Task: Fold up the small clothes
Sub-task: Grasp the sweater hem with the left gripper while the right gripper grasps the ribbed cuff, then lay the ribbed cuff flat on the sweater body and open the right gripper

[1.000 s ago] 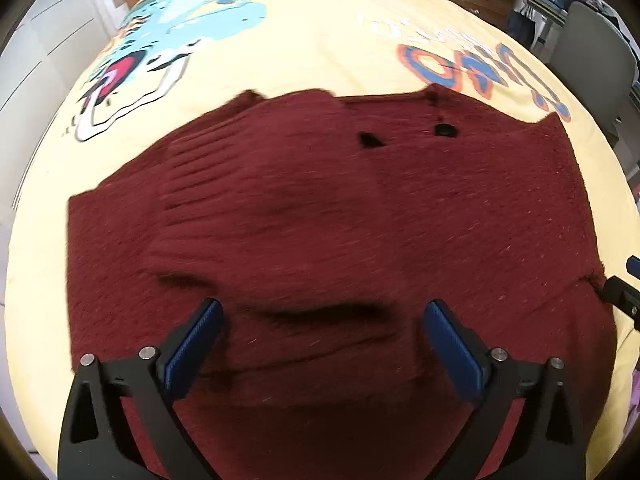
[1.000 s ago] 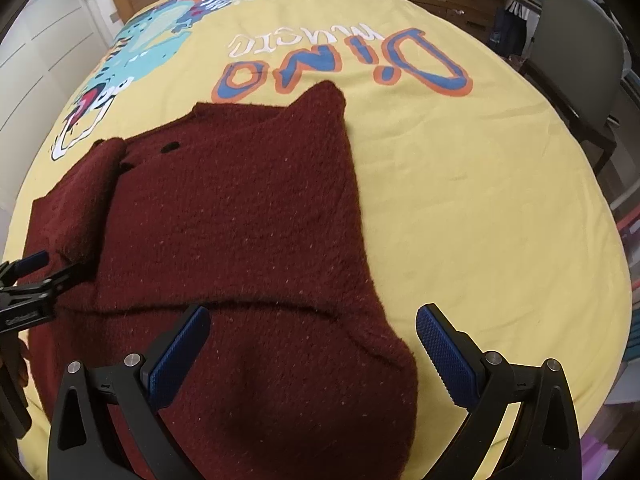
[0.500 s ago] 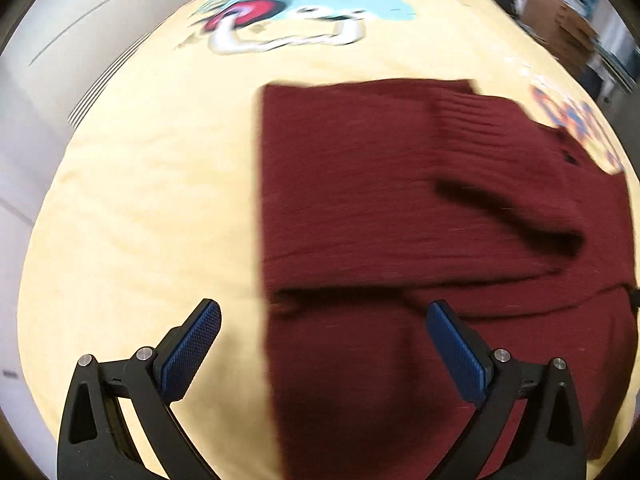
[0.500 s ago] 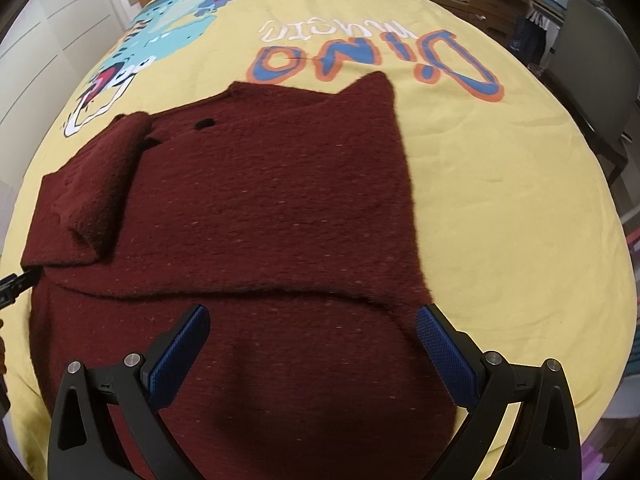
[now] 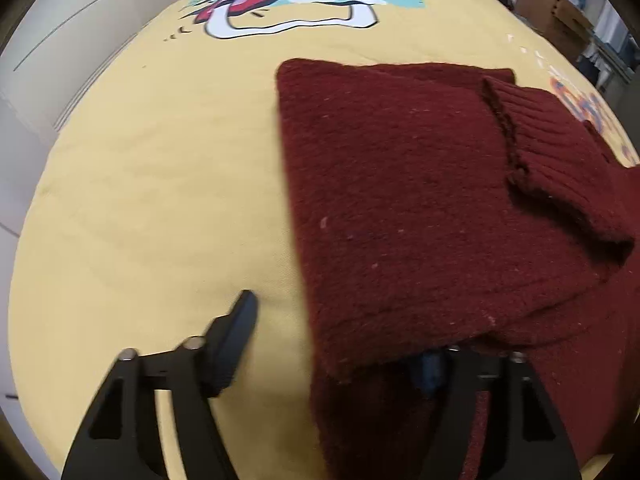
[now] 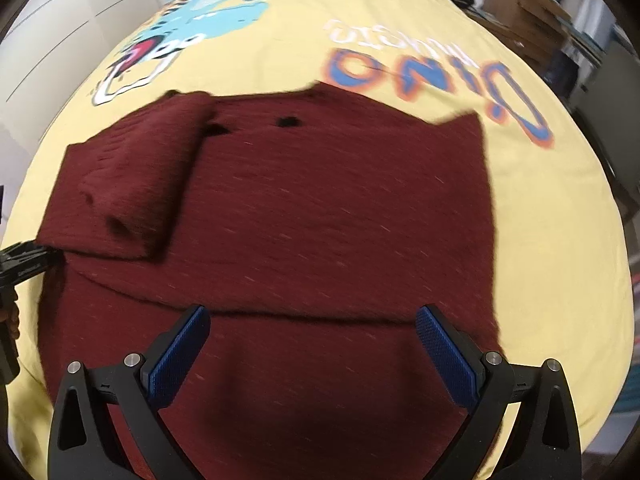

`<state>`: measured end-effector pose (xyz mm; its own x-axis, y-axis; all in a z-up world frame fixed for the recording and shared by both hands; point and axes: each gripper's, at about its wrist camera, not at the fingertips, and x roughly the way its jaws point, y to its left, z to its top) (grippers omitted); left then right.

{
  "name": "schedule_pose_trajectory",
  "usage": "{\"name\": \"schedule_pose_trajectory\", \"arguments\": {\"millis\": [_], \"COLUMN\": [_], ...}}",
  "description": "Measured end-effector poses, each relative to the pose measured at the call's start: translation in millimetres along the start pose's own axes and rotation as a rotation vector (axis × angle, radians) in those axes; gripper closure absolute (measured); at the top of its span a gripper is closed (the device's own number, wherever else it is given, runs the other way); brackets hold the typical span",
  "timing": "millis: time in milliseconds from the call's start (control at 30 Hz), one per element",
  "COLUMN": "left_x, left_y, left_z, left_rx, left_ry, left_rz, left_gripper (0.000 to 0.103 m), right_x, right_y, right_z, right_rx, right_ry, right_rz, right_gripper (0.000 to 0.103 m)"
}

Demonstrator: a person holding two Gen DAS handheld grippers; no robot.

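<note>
A: Where is the sweater [image 6: 320, 216] found?

B: It is spread on a yellow bedsheet [image 6: 540, 216] printed with a cartoon dinosaur [image 6: 192, 28] and the word "DINO", on a bed. In the right wrist view the dark red knit is seen filling the middle of the frame, with a sleeve [image 6: 132, 176] folded inward across the body at about 9 o'clock.

A: How are the fingers of the right gripper [image 6: 312, 352] held?

B: They are held wide apart over the near part of the sweater, with nothing between the blue pads [image 6: 180, 352]. Whether the knit is touched by them cannot be told.

A: And the left gripper [image 5: 340, 344]?

B: It is seen at the sweater's near left corner. One finger [image 5: 236, 340] is laid over bare sheet at about 7 o'clock, just beside the garment's edge. The other is tucked beneath a raised fold of the knit at about 5 o'clock, where only a bit of blue pad is shown. A wide gap is kept between the two, so the cloth is not clamped. The ribbed cuff [image 5: 560, 152] is seen lying on the body at 2 o'clock
</note>
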<state>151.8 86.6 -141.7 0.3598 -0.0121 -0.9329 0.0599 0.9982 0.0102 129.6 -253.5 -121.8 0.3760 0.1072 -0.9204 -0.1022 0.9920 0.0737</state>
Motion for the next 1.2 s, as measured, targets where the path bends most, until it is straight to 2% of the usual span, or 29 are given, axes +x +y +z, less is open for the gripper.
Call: {"name": "schedule_pose_trajectory", "arguments": {"millis": [33, 100, 200, 400, 533, 700, 767, 800, 867, 900, 933, 967, 1000, 1100, 1200], "left_x": [-1, -4, -7, -10, -13, -10, -10, -11, -7, -7, -8, -8, -3, -4, -3], "left_y": [-2, -7, -16, -20, -16, -7, -6, -6, -1, 0, -1, -1, -6, -7, -4], "left_z": [0, -1, -1, -2, -5, 4, 5, 5, 10, 9, 8, 8, 10, 11, 15], "left_rx": [0.007, 0.028, 0.053, 0.06, 0.053, 0.053, 0.059, 0.061, 0.065, 0.065, 0.067, 0.066, 0.064, 0.056, 0.053], "left_ry": [0.0, 0.0, 0.007, 0.015, 0.029, 0.039, 0.044, 0.046, 0.05, 0.05, 0.049, 0.048, 0.049, 0.051, 0.055], "left_rz": [-0.013, -0.039, -0.052, -0.058, -0.069, -0.079, -0.078, -0.078, -0.076, -0.076, -0.077, -0.079, -0.081, -0.086, -0.084], "left_gripper": [0.056, 0.074, 0.087, 0.089, 0.089, 0.089, 0.089, 0.089, 0.089, 0.089, 0.089, 0.089, 0.089, 0.089, 0.089], "right_x": [0, 0, 0, 9, 24, 55, 69, 74, 79, 78, 77, 75, 70, 55, 36], "right_y": [7, 23, 53, 123, 164, 193, 197, 198, 195, 193, 192, 190, 187, 170, 146], "right_z": [4, 15, 33, 64, 75, 78, 80, 81, 83, 83, 85, 86, 88, 93, 96], "right_rx": [-0.015, -0.049, -0.109, -0.27, -0.376, -0.462, -0.469, -0.463, -0.451, -0.451, -0.453, -0.452, -0.448, -0.398, -0.311], "right_ry": [-0.003, -0.014, -0.034, -0.048, -0.046, -0.002, 0.019, 0.029, 0.027, 0.016, 0.008, 0.001, -0.008, -0.039, -0.074], "right_rz": [0.004, 0.013, 0.028, 0.057, 0.036, -0.005, -0.039, -0.047, -0.034, -0.039, -0.049, -0.043, -0.032, -0.003, 0.022], "right_gripper": [0.0, 0.0, 0.0, 0.0, 0.0, 0.001, 0.005, 0.008, 0.02, 0.04, 0.056, 0.064, 0.084, 0.089, 0.089]}}
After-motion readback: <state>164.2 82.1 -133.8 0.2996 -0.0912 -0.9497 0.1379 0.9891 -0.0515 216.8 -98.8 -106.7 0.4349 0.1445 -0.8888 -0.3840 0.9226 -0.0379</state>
